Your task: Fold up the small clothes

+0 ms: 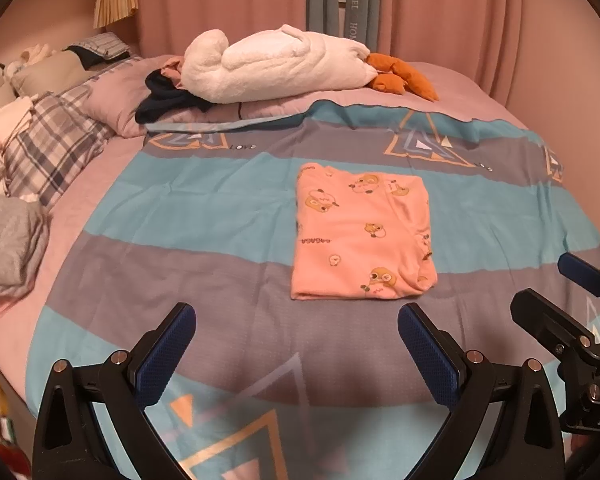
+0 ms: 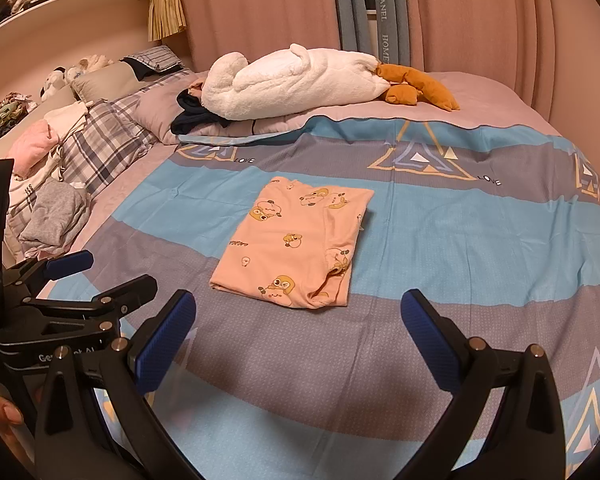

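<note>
One pink printed garment (image 1: pixel 360 236) lies folded into a flat rectangle at centre frame on the striped bedspread (image 1: pixel 220 200), apparently finished. Two tongs, left tongs (image 1: pixel 296 344) and right tongs (image 2: pixel 298 336), hang wide and empty at the lower edge, clear of it. One plush goose (image 1: pixel 276 64) lies above.

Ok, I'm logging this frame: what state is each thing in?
pink garment: folded into a flat rectangle, lying on the bedspread, untouched.
left tool: open, empty, short of the garment.
right tool: open, empty.
bedspread: spread flat.
grey clothes: crumpled, unfolded.
</note>
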`<state>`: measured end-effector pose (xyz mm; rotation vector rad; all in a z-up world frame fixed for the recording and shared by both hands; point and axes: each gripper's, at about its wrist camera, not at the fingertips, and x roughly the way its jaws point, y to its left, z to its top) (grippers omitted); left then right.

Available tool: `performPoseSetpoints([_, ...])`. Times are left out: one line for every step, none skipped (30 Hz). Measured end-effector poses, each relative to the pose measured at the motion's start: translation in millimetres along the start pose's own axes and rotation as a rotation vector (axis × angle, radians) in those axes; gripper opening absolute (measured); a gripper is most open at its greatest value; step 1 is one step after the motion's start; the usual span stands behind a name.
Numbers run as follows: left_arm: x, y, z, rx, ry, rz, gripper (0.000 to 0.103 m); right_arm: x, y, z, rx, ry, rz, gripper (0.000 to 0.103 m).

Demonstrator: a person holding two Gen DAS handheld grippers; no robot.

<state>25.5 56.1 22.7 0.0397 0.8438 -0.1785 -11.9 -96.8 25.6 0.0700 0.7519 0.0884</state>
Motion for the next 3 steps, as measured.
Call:
performPoseSetpoints([-0.5, -0.7, -0.2, 0.001, -0.001, 0.002, 0.1, 0.4, 0.6, -0.1, -0.002, 0.0, 0.0, 0.103])
performPoseSetpoints([-0.3, -0.4, 0.2, 0.002, -0.002, 0.005, 0.1, 0.5, 1.0, -0.2, -0.004, -0.001, 0.001, 0.103])
performPoseSetpoints([-0.9, -0.6, 0.0, 0.002, -0.003, 0.006, 0.1, 0.5, 1.3, -0.2, -0.005, -0.002, 0.002, 0.103])
